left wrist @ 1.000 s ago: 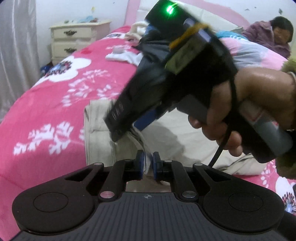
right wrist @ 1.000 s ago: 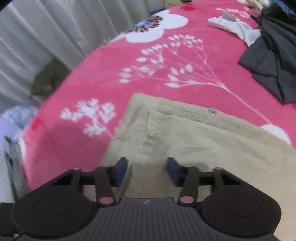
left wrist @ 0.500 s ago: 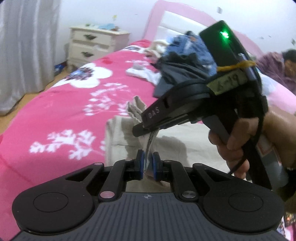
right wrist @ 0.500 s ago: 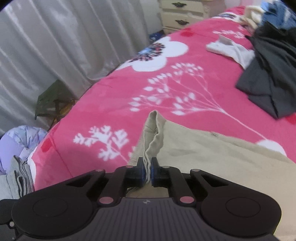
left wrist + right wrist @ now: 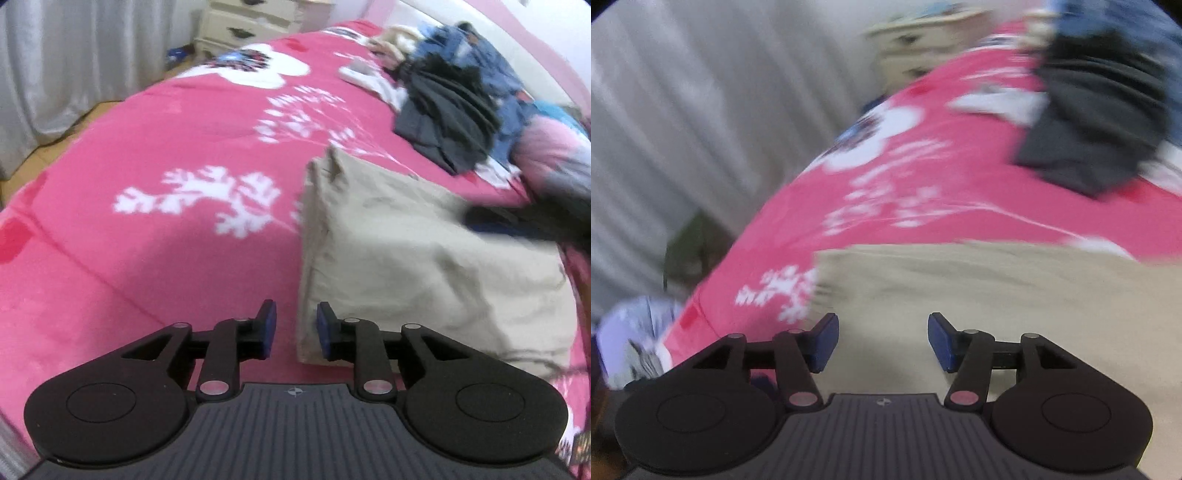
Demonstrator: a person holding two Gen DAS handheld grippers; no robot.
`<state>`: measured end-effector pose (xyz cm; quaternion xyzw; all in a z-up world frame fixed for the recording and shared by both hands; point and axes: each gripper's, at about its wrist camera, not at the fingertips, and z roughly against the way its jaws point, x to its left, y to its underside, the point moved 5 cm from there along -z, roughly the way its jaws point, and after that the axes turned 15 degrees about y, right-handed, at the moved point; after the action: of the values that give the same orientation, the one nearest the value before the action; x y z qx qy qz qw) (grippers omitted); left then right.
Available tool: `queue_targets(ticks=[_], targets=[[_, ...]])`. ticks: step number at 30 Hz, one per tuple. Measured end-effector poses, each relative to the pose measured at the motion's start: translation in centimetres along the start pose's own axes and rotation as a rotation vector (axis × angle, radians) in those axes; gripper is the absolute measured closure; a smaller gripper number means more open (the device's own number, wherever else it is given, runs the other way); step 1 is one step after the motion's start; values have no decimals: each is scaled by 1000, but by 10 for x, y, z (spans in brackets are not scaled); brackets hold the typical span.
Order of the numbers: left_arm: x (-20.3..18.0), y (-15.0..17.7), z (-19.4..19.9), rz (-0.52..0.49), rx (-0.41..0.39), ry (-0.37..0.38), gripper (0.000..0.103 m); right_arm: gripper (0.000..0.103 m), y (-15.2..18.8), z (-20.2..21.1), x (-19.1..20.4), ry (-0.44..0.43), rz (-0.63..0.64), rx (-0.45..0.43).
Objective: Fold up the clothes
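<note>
A beige garment (image 5: pixel 406 254) lies folded flat on the pink floral bedspread (image 5: pixel 147 240). My left gripper (image 5: pixel 293 330) hovers over its near left corner, jaws opening, the cloth's edge showing in the gap but no pad pressing on it. In the blurred right wrist view the same beige garment (image 5: pixel 997 295) spreads below my right gripper (image 5: pixel 882 341), whose jaws are opening wide with nothing pinched. A dark blurred shape at the right edge of the left wrist view is the right gripper's body (image 5: pixel 532 221).
A heap of dark grey and blue clothes (image 5: pixel 454 110) sits further up the bed, with a white garment (image 5: pixel 373 79) beside it. A cream bedside drawer unit (image 5: pixel 251 22) and grey curtains (image 5: pixel 74 55) stand at the left. A pale bundle (image 5: pixel 631 343) lies off the bed's edge.
Both grippers were shut on the garment's raised edge half a second ago; both have let go. The cloth now lies flat, and the right gripper has swung away to the right.
</note>
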<state>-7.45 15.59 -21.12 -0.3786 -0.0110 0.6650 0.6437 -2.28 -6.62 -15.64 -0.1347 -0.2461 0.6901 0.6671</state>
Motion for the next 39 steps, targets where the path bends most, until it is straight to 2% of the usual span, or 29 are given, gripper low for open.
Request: queue_targets(ticks=[2,7,9,12,16,17,21,23,26,29,31,35,39], targets=[[5,-7,2,12,-18,-21,78,46,16,28,-58,55,-112,2],[-13,-36,-1,-34,-79,-49,72,39,94,77,-198,274,-415,54],[-38,-50,-6,-73,-105,-4,63,39,121,88,-239,327,-524,46],[-91,-71,-36,-154,-40,107,56,39,147,94,-282,302,-664,0],[-171,-90,-101,-277,106,281,48,41,167,88,-303,166,-862,-34],[-190,-92,-121,-318,146,305,47,42,173,86,-308,127,-925,-39],[-259,-93,-196,-461,279,390,45,52,191,68,-327,-75,-1288,-26],[-287,-92,-225,-509,323,423,45,54,192,57,-331,-99,-1369,-1],[-305,-88,-256,-536,395,441,45,55,195,43,-336,-116,-1471,47],[-323,-83,-285,-561,468,459,45,55,194,35,-339,-141,-1525,54],[-323,-76,-298,-526,528,457,45,55,193,30,-342,-140,-1545,65],[-322,-74,-313,-439,569,456,46,61,195,25,-346,-123,-1574,100],[-324,-77,-320,-387,556,455,51,68,204,30,-349,-120,-1620,129]])
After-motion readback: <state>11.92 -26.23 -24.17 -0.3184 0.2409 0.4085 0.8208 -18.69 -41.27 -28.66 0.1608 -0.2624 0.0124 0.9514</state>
